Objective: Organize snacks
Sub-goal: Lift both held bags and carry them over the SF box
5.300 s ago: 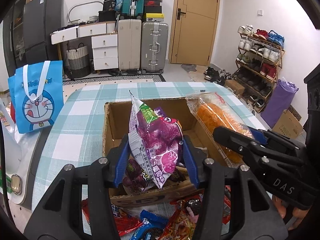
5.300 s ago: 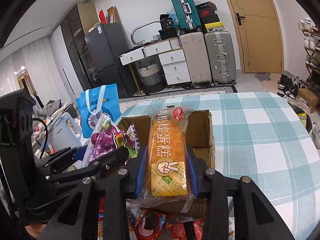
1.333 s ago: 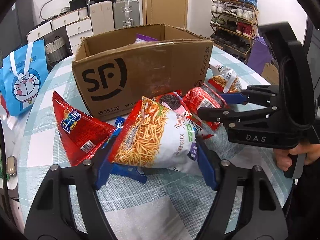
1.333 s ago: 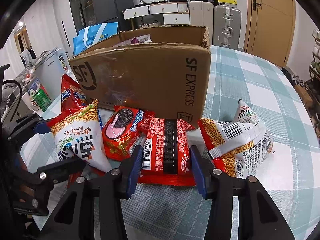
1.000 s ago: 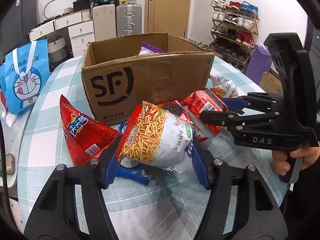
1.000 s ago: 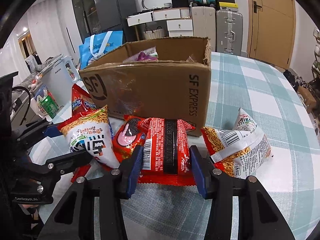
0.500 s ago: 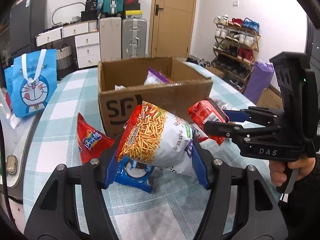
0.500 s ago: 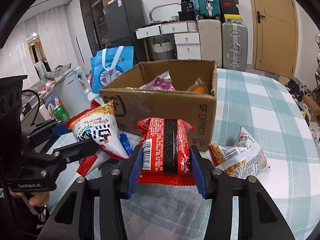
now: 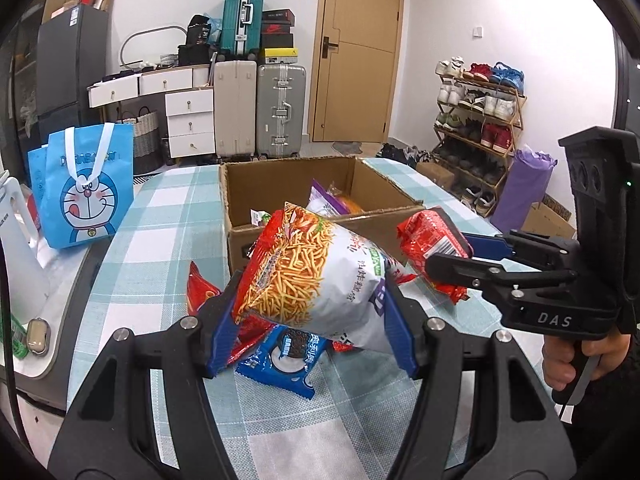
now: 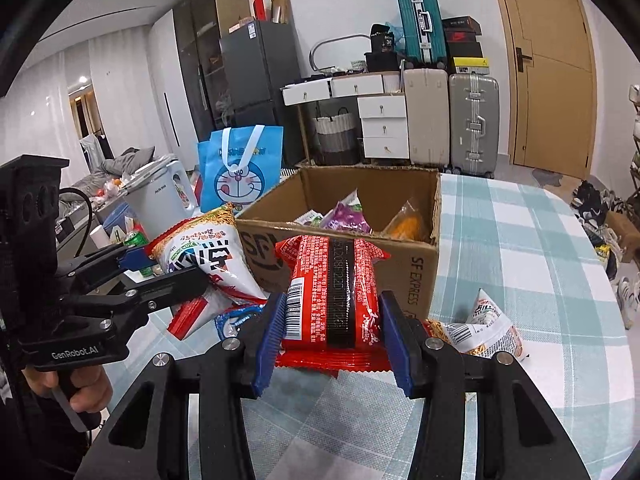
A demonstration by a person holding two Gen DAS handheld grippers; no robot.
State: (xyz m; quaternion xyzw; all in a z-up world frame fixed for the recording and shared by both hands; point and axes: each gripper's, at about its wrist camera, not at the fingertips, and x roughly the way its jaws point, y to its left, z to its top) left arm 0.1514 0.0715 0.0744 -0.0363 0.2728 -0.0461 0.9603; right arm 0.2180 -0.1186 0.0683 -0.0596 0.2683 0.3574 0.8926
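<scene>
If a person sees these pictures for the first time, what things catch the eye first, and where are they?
First, the white and red bag of noodle snack, clamped in the left gripper above the checked tablecloth. Beside it, the right gripper is shut on a red foil snack packet. Behind both stands the open brown cardboard box, already holding a purple packet and an orange one.

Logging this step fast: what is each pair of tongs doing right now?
Left tongs: shut on the white-and-red crispy-noodle snack bag.
Right tongs: shut on the red foil snack packet.

Teal-and-white checked tablecloth (image 9: pixel 152 248), brown cardboard box (image 10: pixel 416 276), red snack packet (image 10: pixel 334 292), blue cartoon bag (image 9: pixel 86 188).
</scene>
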